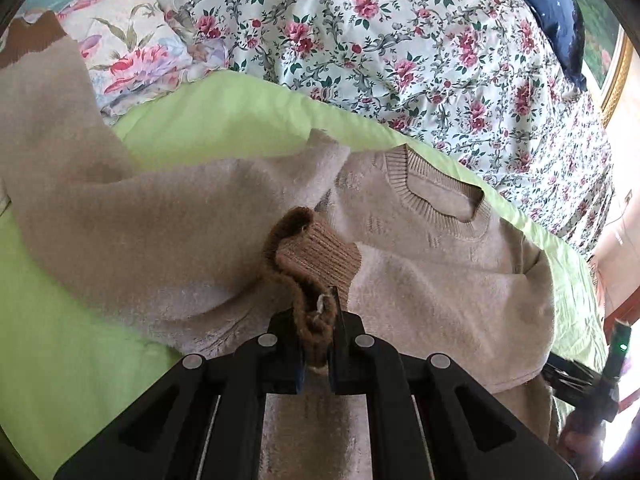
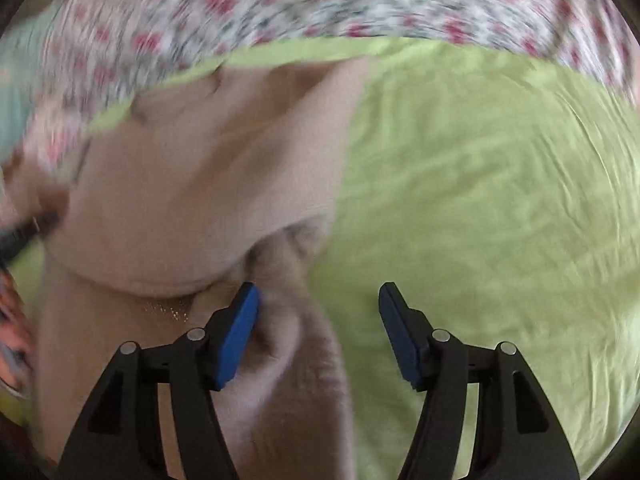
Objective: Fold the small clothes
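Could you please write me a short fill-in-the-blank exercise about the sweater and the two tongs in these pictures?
1. The left tongs are shut on the sweater's brown ____.
2. The beige sweater lies on a ____ sheet.
3. The right tongs stand ____, gripping nothing.
4. The quilt behind has a ____ print.

Missing words: cuff; green; open; floral

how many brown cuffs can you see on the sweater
2: one brown ribbed cuff clamped in the left gripper, another brown cuff at the far left edge. The hem may be hidden.
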`<action>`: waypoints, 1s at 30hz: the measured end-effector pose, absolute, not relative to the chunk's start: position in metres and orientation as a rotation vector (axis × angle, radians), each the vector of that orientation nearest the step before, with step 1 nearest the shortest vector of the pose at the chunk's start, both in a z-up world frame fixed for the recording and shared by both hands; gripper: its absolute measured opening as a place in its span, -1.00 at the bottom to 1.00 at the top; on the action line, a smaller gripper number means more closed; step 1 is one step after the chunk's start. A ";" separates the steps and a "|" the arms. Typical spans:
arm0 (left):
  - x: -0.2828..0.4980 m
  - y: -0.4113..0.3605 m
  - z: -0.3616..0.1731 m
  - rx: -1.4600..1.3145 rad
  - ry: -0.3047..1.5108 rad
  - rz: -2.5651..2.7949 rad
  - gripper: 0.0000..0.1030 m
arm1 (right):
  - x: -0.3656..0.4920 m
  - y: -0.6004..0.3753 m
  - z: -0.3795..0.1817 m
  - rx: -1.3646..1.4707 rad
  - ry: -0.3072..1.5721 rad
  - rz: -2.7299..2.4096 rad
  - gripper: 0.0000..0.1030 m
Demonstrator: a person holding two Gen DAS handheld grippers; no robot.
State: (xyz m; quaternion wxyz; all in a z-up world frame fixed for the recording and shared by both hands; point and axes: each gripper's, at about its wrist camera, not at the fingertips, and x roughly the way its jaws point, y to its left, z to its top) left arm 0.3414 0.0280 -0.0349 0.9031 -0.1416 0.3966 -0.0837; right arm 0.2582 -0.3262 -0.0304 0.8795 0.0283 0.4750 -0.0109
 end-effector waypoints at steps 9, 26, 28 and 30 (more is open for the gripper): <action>0.337 0.006 -0.034 -0.247 0.822 -0.234 -0.87 | 0.255 -0.391 -0.003 0.125 0.844 -0.349 0.68; 0.342 -0.015 -0.062 -0.163 0.935 -0.331 -0.70 | 0.301 -0.417 0.002 0.420 0.846 -0.043 0.68; 0.344 -0.018 -0.060 -0.153 0.922 -0.331 -0.86 | 0.323 -0.419 -0.017 0.442 0.911 -0.036 0.07; 0.339 -0.023 -0.051 -0.110 0.877 -0.328 -0.86 | 0.338 -0.417 -0.026 0.434 0.960 -0.026 -0.83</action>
